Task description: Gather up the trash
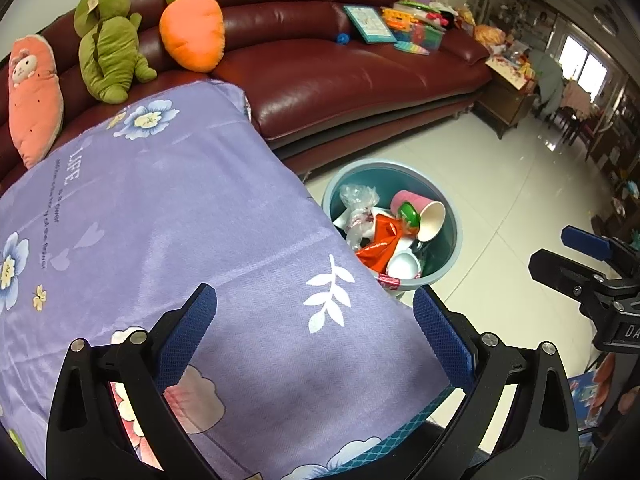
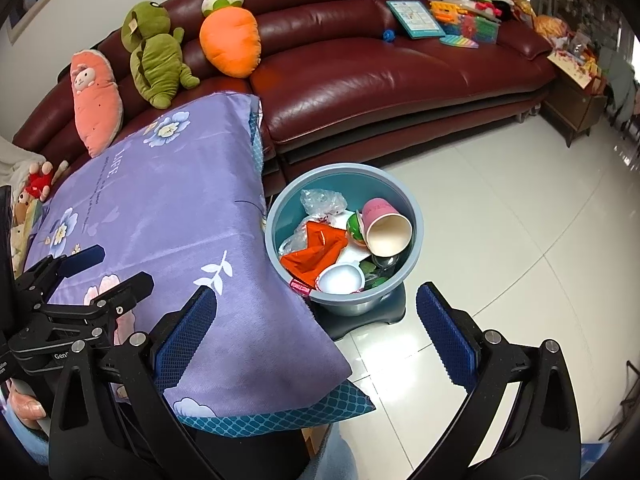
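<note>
Purple floral cloth [image 1: 192,216] covered the tabletop, its far edge meeting the dark red leather sofa [image 1: 332,76] and its right edge dropping off just beside the round blue-grey plastic bin [image 2: 416,236]. The bin sat on a black base on the glossy white tiled floor [image 2: 500,216], close to the sofa's front. Inside it lay the collected trash: a pink paper cup [image 2: 386,228] tipped on its side near the right wall, a crumpled orange-red wrapper [image 2: 316,252] at the middle, clear crinkled plastic [image 2: 322,200] toward the far wall, and a small white cup [image 2: 340,278] at the near rim.

The left tool [image 1: 314,336] hovered over the near right part of the cloth with its blue-padded fingers spread wide and nothing between them. The right tool [image 2: 316,332] hung above the tabletop's near right corner and the floor, also spread wide and empty; its right finger [image 2: 448,340] stood over bare tiles. No trash showed on the cloth. To the right of the bin, the floor ran open toward distant furniture. Three plush toys, an orange carrot [image 1: 192,36] among them, leaned on the sofa back beyond the cloth's far edge.
</note>
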Action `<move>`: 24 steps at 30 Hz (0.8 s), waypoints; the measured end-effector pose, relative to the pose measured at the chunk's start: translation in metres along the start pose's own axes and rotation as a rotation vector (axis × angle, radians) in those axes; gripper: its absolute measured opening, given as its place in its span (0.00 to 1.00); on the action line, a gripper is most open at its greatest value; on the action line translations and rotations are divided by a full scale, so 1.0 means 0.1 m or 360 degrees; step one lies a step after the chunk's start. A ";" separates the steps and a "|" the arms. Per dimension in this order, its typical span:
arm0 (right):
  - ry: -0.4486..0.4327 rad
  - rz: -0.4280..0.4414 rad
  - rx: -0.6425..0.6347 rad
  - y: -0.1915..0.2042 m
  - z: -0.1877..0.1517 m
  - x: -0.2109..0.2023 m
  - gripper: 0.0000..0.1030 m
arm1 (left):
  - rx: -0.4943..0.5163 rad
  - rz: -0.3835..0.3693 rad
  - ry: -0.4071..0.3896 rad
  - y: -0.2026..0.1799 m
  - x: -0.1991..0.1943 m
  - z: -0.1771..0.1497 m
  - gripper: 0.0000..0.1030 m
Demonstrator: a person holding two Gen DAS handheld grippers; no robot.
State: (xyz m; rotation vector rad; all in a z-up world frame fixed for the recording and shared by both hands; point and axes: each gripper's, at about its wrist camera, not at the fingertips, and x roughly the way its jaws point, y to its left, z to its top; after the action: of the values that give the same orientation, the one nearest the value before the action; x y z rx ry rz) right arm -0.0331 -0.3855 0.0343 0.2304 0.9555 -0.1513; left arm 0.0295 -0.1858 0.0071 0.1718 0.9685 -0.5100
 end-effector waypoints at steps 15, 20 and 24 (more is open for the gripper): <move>0.0062 -0.0014 0.0072 -0.10 -0.02 0.25 0.93 | 0.0011 0.0071 -0.0048 0.00 0.11 -0.05 0.96; 0.0085 -0.0012 0.0086 -0.10 -0.01 0.35 0.93 | 0.0015 0.0085 -0.0028 0.03 0.22 -0.06 0.96; 0.0112 -0.0007 0.0098 -0.12 -0.01 0.43 0.93 | 0.0016 0.0102 -0.0013 0.04 0.27 -0.07 0.96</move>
State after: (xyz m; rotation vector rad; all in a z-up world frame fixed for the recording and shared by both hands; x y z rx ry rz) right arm -0.0124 -0.3979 -0.0034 0.2917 1.0220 -0.1778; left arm 0.0385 -0.1892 -0.0195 0.2089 0.9495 -0.4567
